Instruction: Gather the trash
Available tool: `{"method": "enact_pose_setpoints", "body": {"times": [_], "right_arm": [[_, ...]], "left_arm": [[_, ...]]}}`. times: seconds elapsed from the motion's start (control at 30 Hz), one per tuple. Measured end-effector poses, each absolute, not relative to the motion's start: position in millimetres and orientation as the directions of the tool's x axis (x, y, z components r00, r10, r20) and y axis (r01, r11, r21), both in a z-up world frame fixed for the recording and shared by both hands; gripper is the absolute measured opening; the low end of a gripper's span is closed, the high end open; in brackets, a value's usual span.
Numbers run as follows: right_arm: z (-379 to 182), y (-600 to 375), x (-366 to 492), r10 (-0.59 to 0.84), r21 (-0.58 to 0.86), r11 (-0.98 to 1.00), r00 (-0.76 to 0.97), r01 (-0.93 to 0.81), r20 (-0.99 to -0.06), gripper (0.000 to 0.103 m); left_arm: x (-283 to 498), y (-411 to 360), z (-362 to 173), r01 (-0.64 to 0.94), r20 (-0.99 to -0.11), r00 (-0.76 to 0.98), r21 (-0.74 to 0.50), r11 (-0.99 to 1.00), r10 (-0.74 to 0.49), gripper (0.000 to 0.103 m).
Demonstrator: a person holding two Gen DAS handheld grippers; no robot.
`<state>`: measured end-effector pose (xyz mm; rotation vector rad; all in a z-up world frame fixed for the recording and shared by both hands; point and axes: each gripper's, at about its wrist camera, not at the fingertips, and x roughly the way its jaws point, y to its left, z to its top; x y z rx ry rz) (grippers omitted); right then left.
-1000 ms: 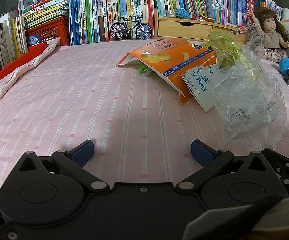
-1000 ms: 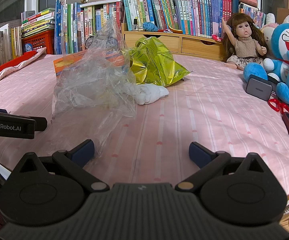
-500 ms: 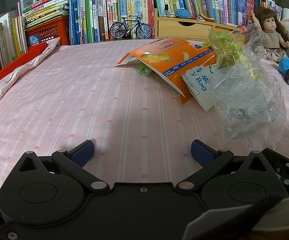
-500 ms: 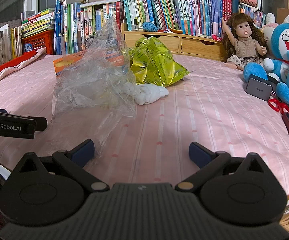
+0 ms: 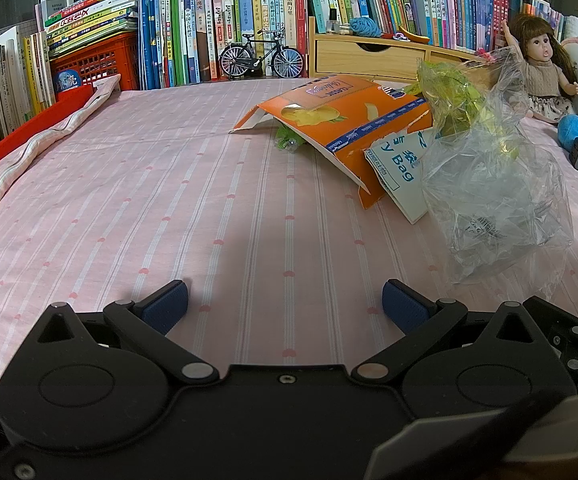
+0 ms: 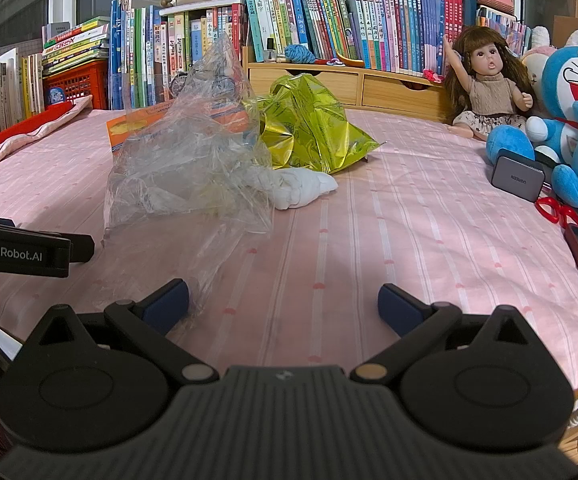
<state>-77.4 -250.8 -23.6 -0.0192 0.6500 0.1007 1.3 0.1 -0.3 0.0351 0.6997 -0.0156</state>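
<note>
Trash lies on a pink striped bed (image 5: 169, 200). A crumpled clear plastic bag (image 5: 497, 200) (image 6: 185, 168) stands at the right of the left wrist view. Behind it are an orange flattened carton (image 5: 345, 124) (image 6: 129, 130), a white and blue paper bag (image 5: 399, 168), a yellow-green foil wrapper (image 6: 309, 128) (image 5: 449, 92) and a white crumpled tissue (image 6: 301, 190). My left gripper (image 5: 285, 306) is open over bare sheet, left of the bag. My right gripper (image 6: 283, 304) is open, its left finger pad (image 6: 167, 306) touching the clear bag's edge.
Rows of books (image 6: 329, 28) and a wooden drawer unit (image 6: 349, 84) line the back. A doll (image 6: 489, 84), blue plush toys (image 6: 577, 120), a grey charger (image 6: 517, 178) and red scissors (image 6: 557, 210) sit at the right. A red-edged folded quilt (image 5: 29, 140) lies left.
</note>
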Motion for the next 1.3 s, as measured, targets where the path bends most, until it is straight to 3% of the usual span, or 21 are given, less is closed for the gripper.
{"method": "enact_pose_setpoints", "body": {"times": [0.73, 1.1, 1.3], "right_arm": [[-20, -256, -80, 0.112, 0.057, 0.994, 0.803, -0.097, -0.586, 0.103], [19, -260, -97, 0.232, 0.112, 0.973, 0.871, -0.204, -0.434, 0.103], [24, -259, -76, 0.291, 0.189, 0.955, 0.852, -0.23, -0.435, 0.103]], "left_arm": [[6, 4, -4, 0.044, -0.657, 0.753, 0.021, 0.999, -0.02, 0.103], [-1, 16, 17, 0.06, -0.615, 0.785, -0.044, 0.997, -0.074, 0.102], [3, 15, 28, 0.079, -0.605, 0.791, -0.035, 0.996, -0.084, 0.102]]}}
